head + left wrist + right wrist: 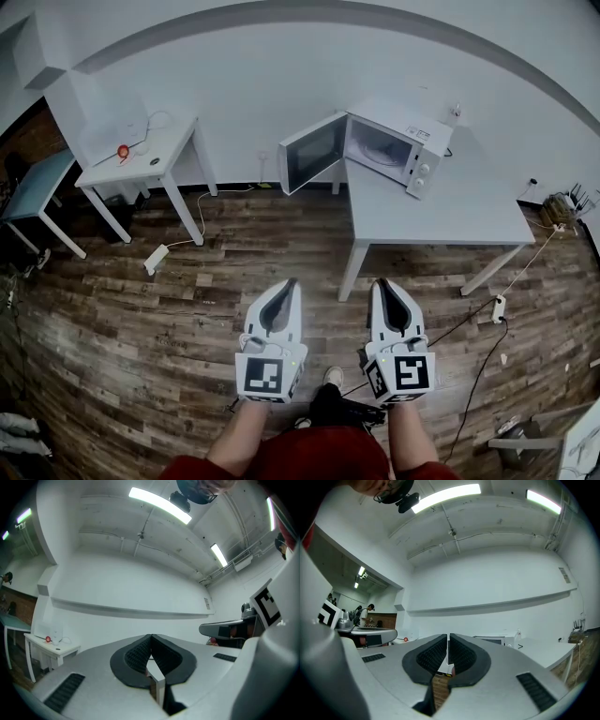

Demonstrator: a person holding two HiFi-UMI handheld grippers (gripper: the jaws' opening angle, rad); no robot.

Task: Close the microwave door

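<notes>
The microwave door hangs open well ahead, swung left off the bench, probably nearer your left tool than your right tool. Both tools are closed, empty.

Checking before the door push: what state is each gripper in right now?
White left gripper: closed, holding nothing.
White right gripper: closed, holding nothing.

The ceiling strip lights gave bright, even illumination; shadows were soft. All three views showed strong fisheye curvature, with dark vignetted corners
</notes>
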